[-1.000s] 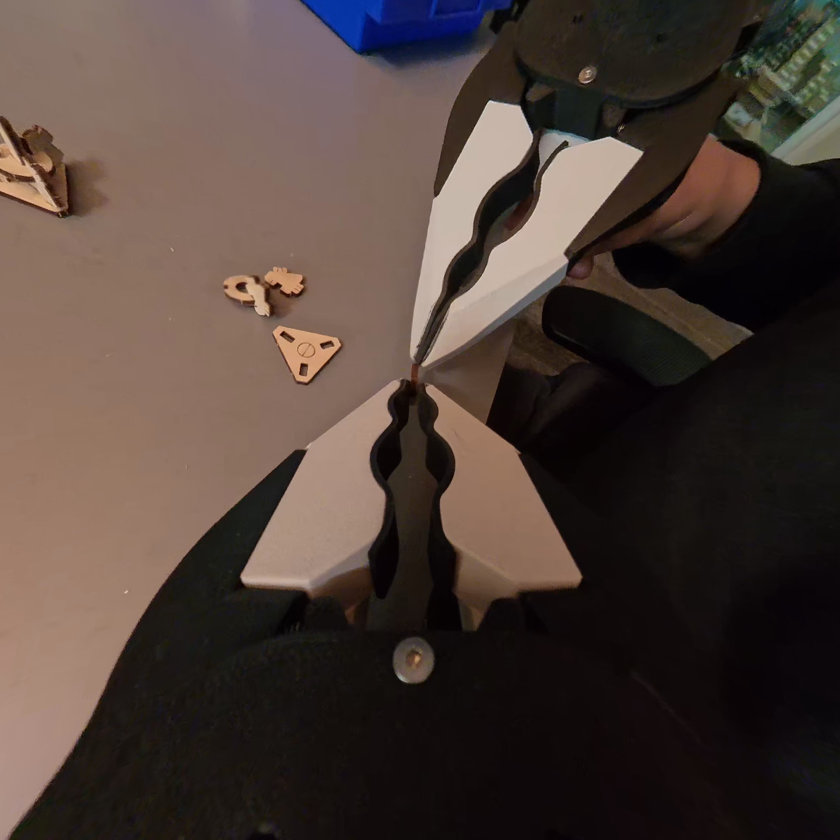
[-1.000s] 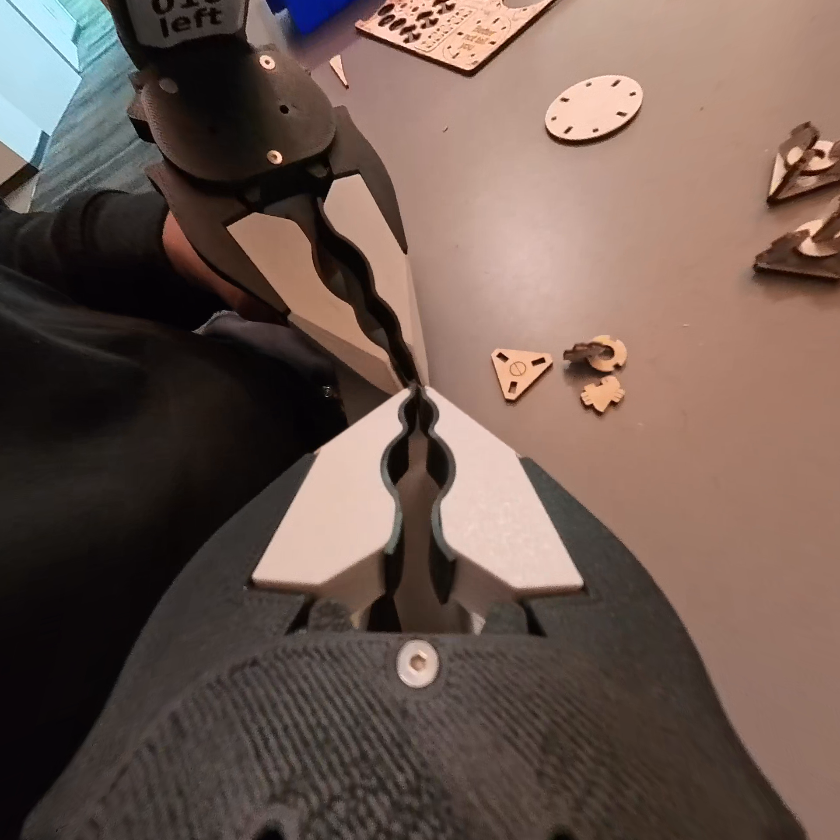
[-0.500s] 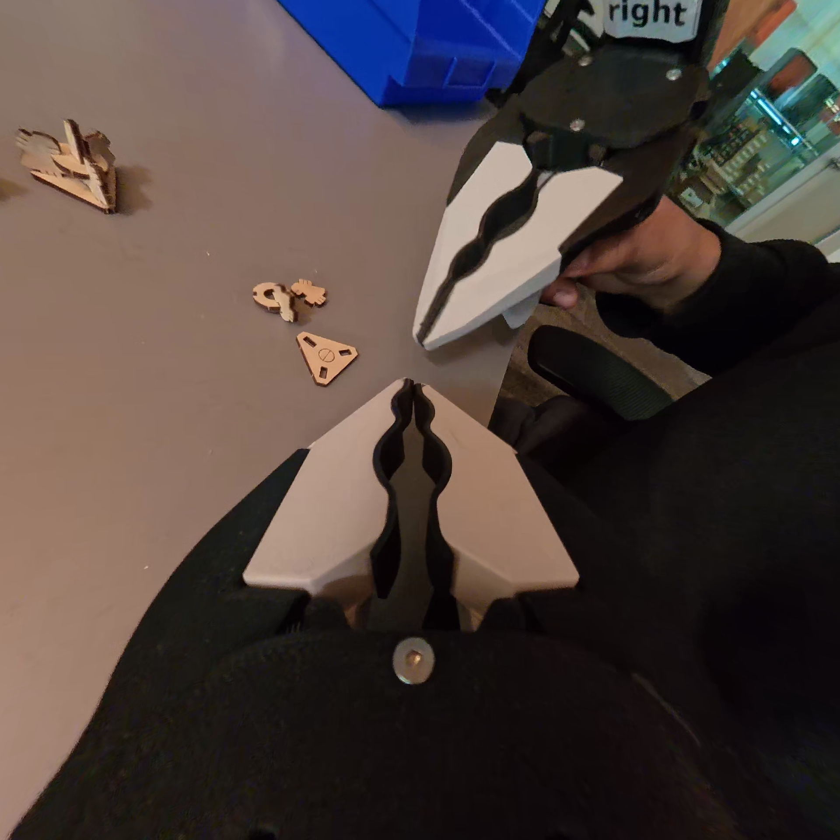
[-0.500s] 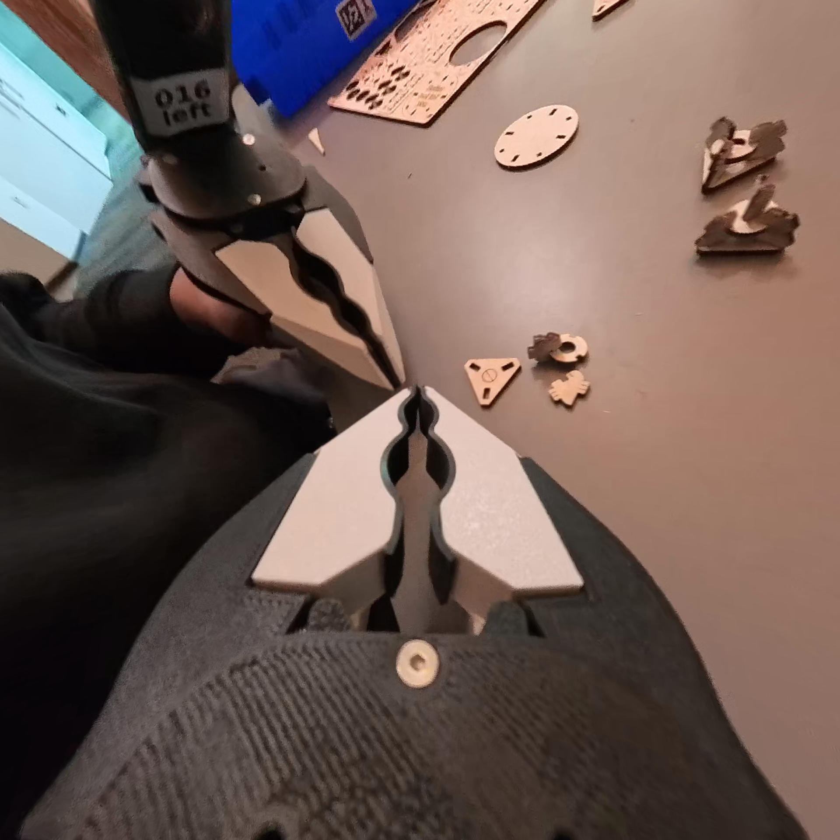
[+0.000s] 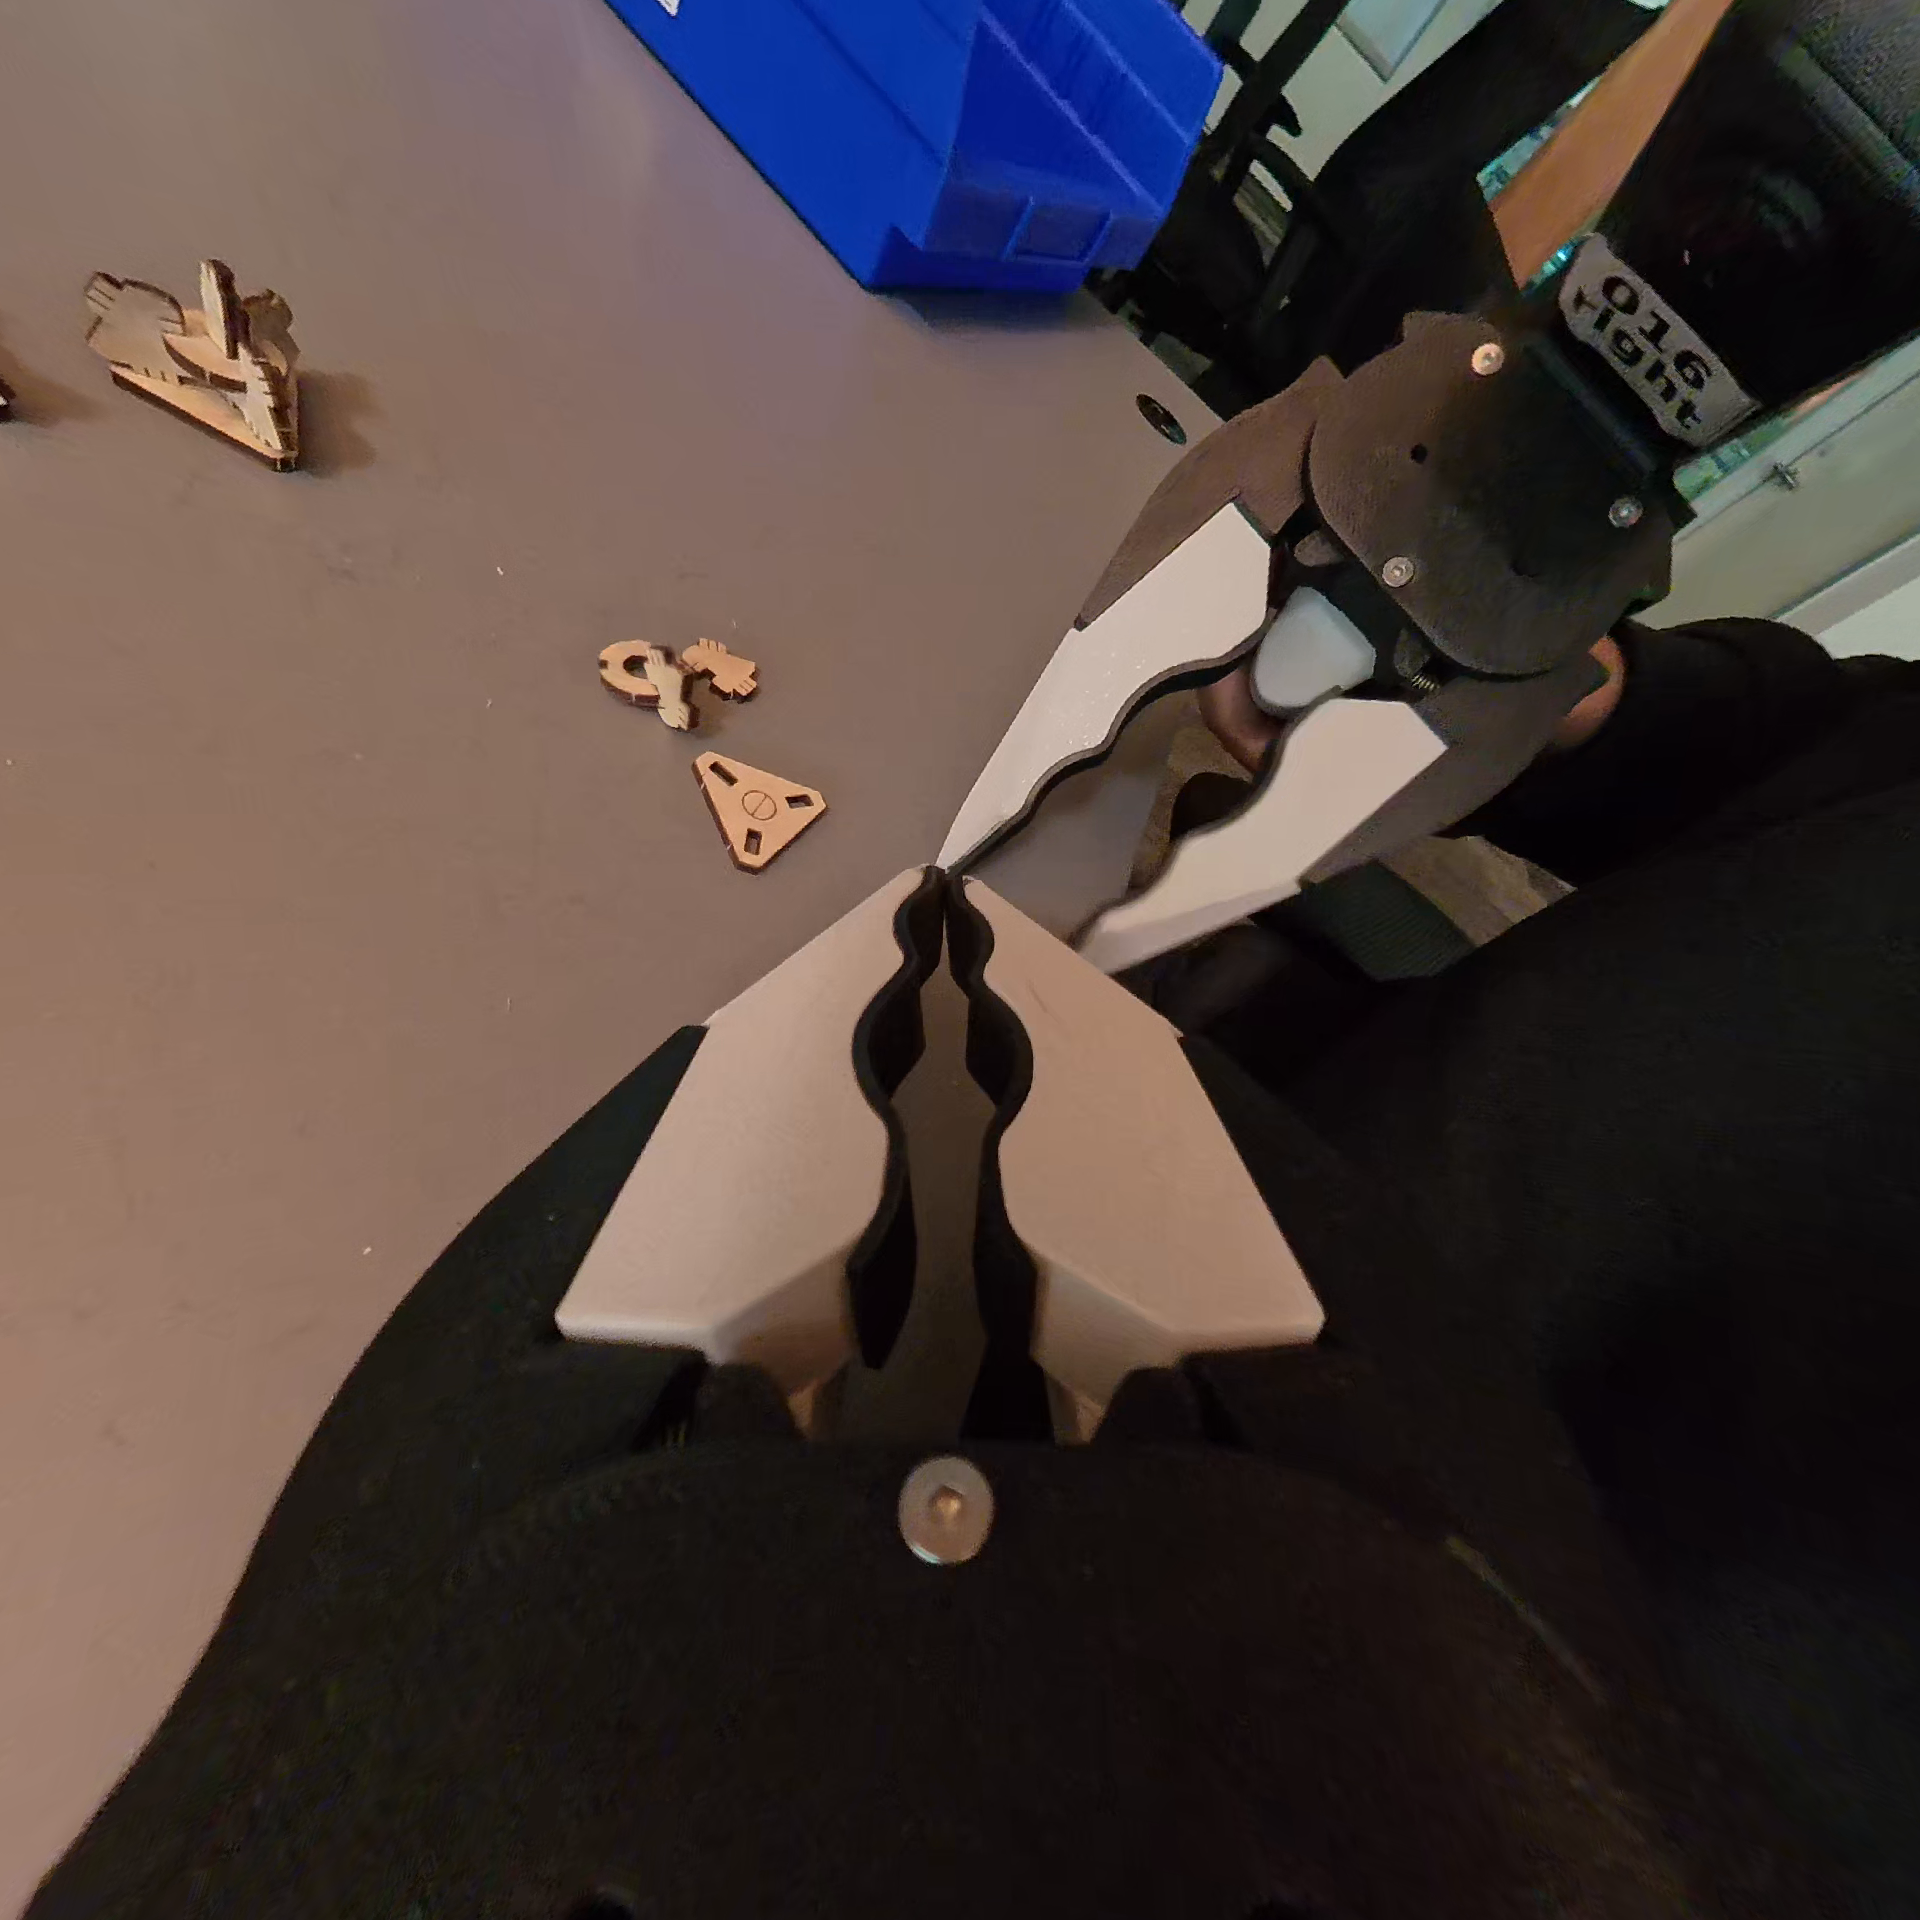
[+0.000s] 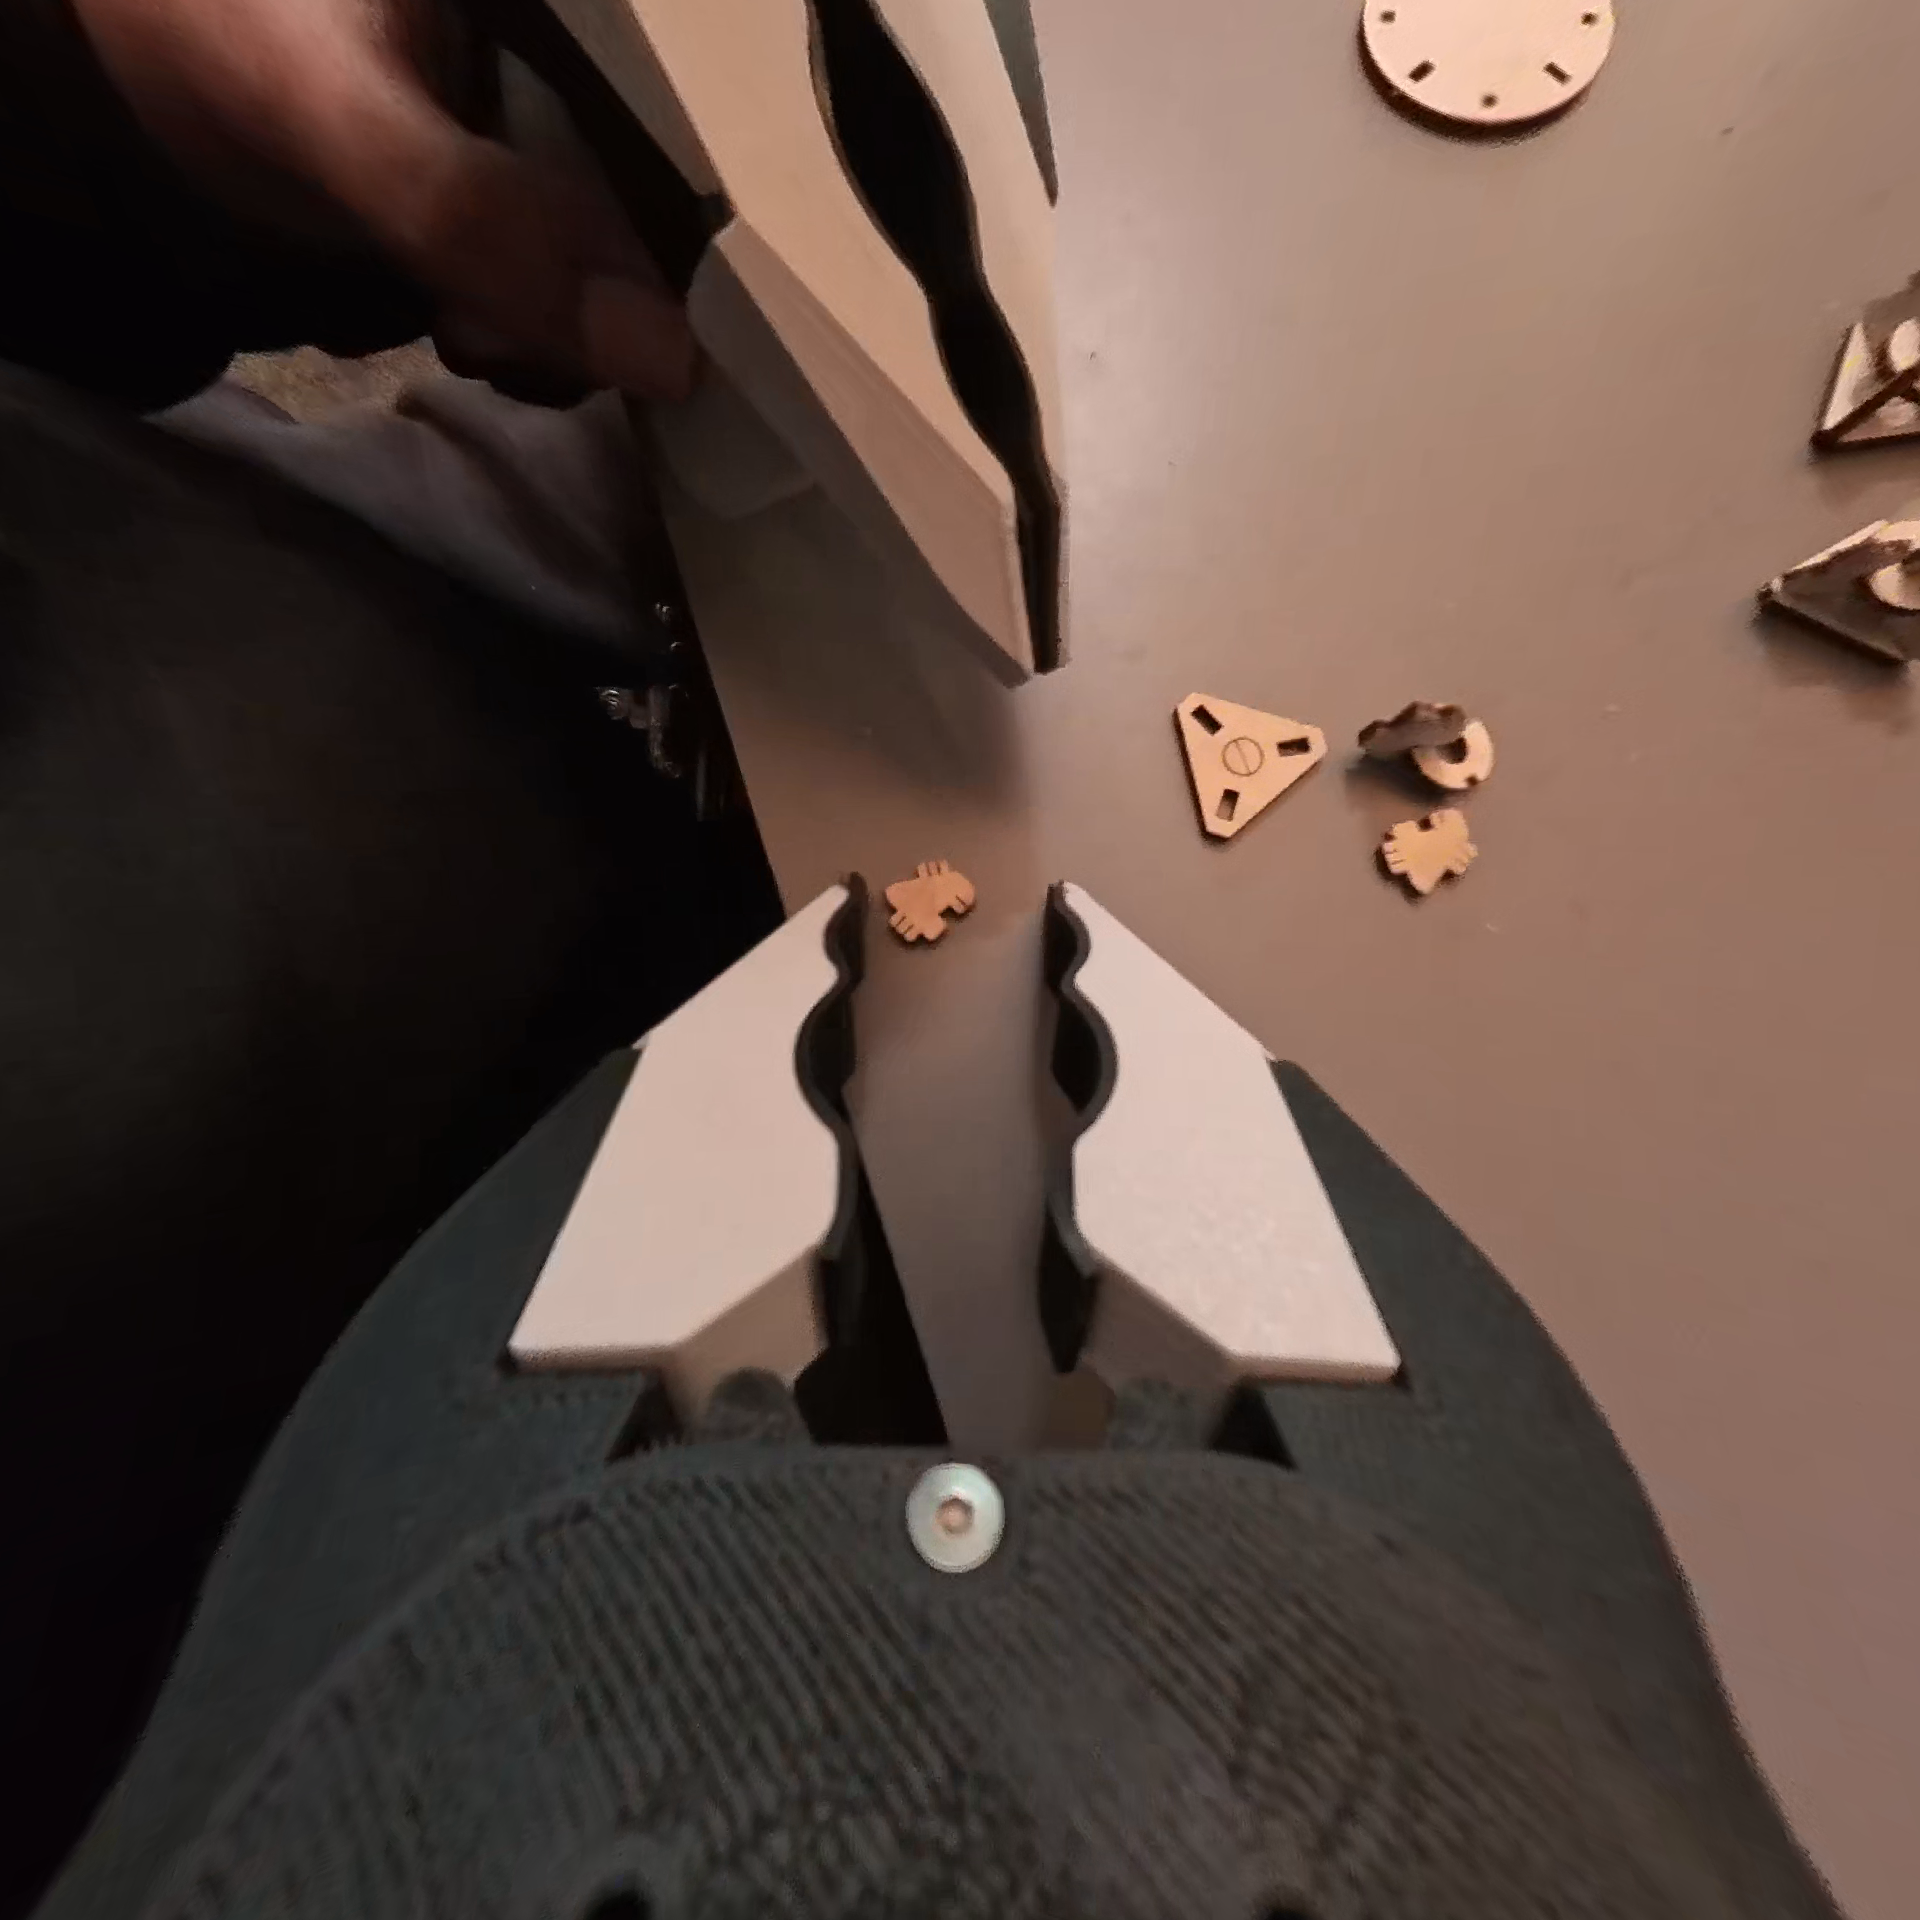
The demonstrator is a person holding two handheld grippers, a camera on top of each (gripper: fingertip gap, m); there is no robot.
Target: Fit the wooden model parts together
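While right gripper (image 6: 951, 904) gapes, small wooden piece (image 6: 930, 902) flat between fingers (image 6: 1070, 935)

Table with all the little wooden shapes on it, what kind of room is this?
Probably a workshop or hobby lab. The grey table holds laser-cut wooden pieces like a slotted triangle and a round disc, beside a blue storage bin.

Left tool (image 5: 943, 883) closed (right tool (image 5: 1023, 902) gaping).
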